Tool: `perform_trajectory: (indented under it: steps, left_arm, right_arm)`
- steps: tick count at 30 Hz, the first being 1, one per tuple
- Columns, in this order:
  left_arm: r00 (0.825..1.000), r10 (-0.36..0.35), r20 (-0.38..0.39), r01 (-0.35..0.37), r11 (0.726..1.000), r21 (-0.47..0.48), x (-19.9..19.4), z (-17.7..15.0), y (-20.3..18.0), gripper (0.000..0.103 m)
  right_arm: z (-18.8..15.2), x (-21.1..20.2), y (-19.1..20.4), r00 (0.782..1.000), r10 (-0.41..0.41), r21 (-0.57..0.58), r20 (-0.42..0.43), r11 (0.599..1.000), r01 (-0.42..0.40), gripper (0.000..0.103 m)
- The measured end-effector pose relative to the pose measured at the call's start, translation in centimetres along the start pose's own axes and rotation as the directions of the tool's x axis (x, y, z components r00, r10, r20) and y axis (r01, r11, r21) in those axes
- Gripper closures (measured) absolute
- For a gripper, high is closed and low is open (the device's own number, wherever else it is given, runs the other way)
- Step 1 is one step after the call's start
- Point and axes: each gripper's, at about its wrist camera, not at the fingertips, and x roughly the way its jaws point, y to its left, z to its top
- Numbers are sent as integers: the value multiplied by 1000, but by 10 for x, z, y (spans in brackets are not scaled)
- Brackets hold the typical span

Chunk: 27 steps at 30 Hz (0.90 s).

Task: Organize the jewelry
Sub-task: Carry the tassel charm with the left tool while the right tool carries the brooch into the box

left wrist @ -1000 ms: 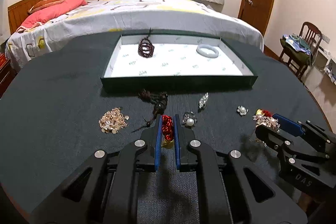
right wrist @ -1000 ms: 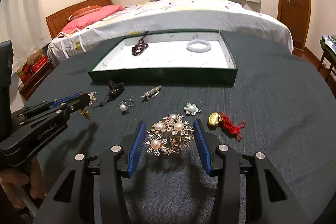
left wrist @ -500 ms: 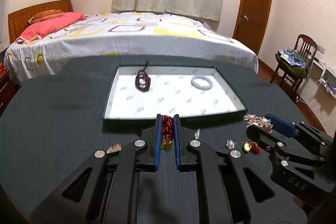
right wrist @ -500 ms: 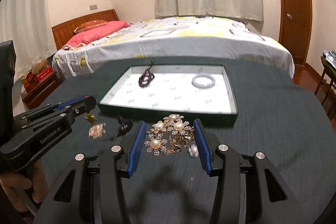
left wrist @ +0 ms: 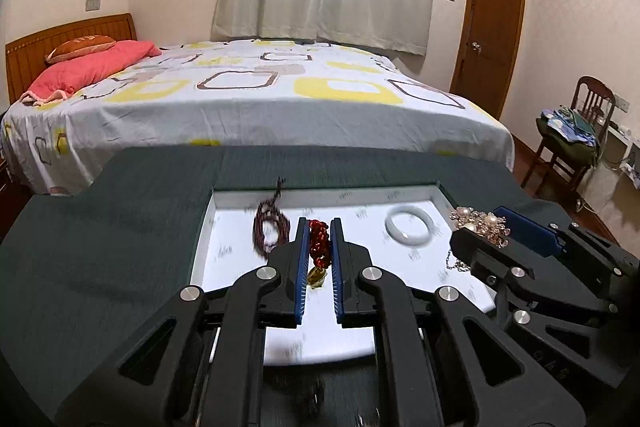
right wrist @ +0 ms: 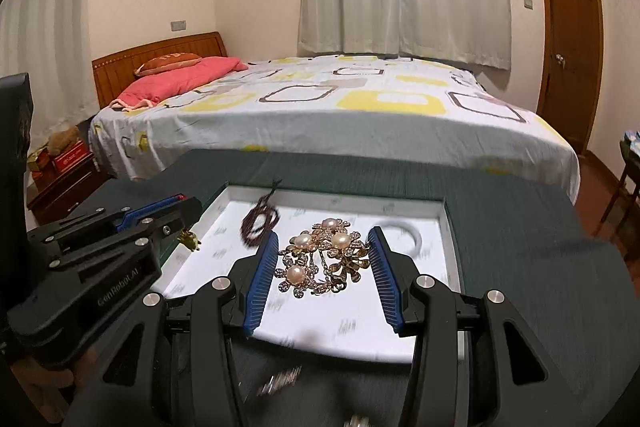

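While both pieces hang over the white-lined tray (left wrist: 400, 343), the job is to set them down without tangling. The left tongs (left wrist: 319, 231) are pressed nearly together on a red bead strand with a gold charm (left wrist: 319, 247); the right tongs (right wrist: 323, 247) pinch a pearl flower brooch cluster (right wrist: 324, 259) at mid spread. Lower each onto bare lining, apart from the dark bead bracelet (left wrist: 271, 233) and white bangle (left wrist: 409, 227) already inside. Release low, so the dangling charm and chain settle flat, not bounce out onto the table (left wrist: 100, 247).
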Motion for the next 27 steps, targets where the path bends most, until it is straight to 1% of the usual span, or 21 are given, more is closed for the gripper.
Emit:
perform_trajectory:
  steps: [4, 7, 10, 14, 19, 24, 27]
  left_arm:
    - [1000, 5, -26, -6, 1000, -9, 34, 8, 4, 92]
    - [997, 2, -77, -4, 1000, -25, 64, 10, 10, 92]
    - [992, 3, -130, -7, 999, -38, 92, 8, 14, 92]
    - [981, -1, -195, -9, 999, -49, 115, -1, 17, 92]
    - [970, -3, -242, -9, 999, -48, 130, -7, 16, 92]
    - [963, -2, -268, -10, 999, -41, 137, -8, 16, 92]
    - [962, -2, -272, -8, 999, -38, 138, -8, 15, 92]
  right_arm:
    - [5, 35, -7, 999, 15, 18, -39, 1000, -14, 57]
    - [2, 65, -10, 996, 15, 20, -93, 1000, -13, 57]
    - [-2, 86, -11, 990, 11, 17, -142, 1000, -8, 57]
    - [-10, 107, -14, 977, 8, 18, -214, 1000, -5, 57]
    - [-15, 121, -14, 966, 4, 16, -259, 1000, 0, 57]
    - [-15, 125, -13, 958, -5, -1, -287, 1000, 5, 57]
    - [-15, 127, -13, 956, -14, -4, -294, 1000, 13, 57]
